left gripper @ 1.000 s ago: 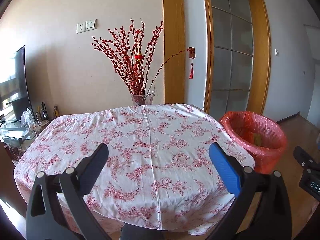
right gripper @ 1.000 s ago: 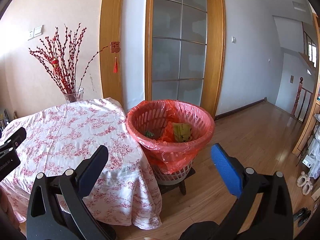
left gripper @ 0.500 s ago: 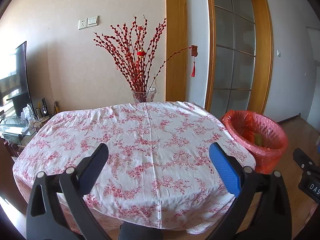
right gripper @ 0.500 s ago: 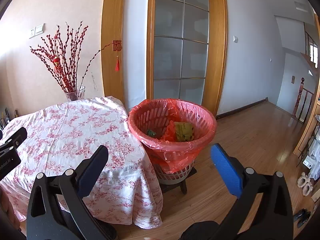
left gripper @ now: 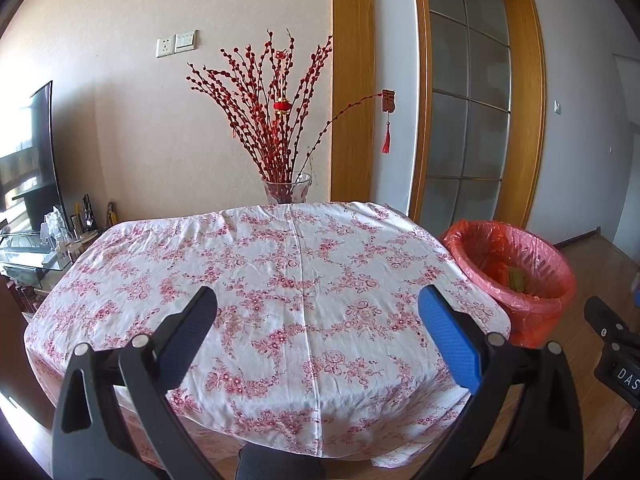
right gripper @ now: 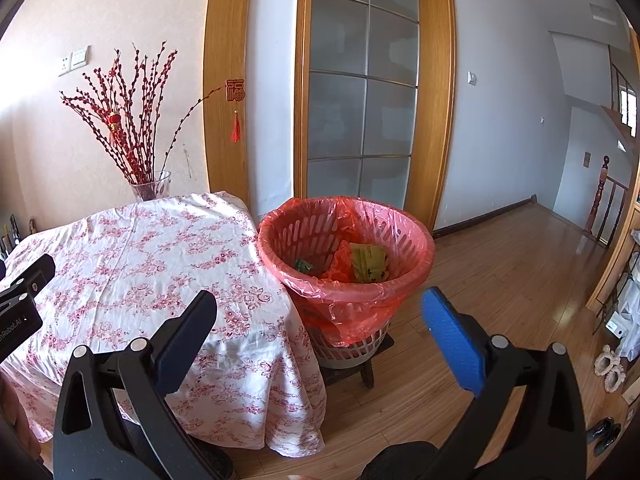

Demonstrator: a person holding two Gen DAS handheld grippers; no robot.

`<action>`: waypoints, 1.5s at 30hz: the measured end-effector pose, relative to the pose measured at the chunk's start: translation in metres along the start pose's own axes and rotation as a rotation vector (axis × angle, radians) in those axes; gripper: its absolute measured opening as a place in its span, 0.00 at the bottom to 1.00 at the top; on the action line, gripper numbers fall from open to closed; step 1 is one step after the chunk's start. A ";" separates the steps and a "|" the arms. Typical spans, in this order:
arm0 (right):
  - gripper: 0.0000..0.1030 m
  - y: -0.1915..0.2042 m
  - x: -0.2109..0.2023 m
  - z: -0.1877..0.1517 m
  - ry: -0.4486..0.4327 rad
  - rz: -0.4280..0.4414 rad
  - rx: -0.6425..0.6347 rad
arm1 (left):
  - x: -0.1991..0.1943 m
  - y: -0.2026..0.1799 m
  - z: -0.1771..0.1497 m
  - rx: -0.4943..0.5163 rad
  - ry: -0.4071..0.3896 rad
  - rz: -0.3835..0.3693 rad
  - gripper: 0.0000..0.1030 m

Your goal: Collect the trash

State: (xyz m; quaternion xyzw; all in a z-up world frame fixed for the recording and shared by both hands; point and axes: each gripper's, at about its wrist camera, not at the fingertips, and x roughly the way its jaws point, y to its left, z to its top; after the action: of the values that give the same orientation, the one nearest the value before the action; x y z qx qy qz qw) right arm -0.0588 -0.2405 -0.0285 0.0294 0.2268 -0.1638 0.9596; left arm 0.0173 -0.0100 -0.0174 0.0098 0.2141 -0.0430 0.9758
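The left gripper (left gripper: 316, 312) and the right gripper (right gripper: 320, 312) are held wide apart, nothing grasped. The trash basket (right gripper: 412, 240) is placed upright just beside the table's (right gripper: 120, 264) right edge, its mouth turned upward. A yellow-green wrapper (right gripper: 370, 262) is seen inside it.

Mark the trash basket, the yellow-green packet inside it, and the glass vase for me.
trash basket (right gripper: 344, 308), right wrist view, front of the red liner.
yellow-green packet (right gripper: 370, 262), right wrist view, middle of its face.
glass vase (left gripper: 286, 191), left wrist view, its glass body.
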 end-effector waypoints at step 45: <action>0.98 0.001 0.003 -0.005 0.011 0.005 0.002 | 0.002 -0.002 -0.002 -0.002 0.009 -0.002 0.96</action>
State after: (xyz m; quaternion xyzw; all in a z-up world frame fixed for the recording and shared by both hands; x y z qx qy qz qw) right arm -0.0580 -0.2399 -0.0344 0.0321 0.2320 -0.1613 0.9587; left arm 0.0177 -0.0118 -0.0204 0.0090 0.2183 -0.0437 0.9749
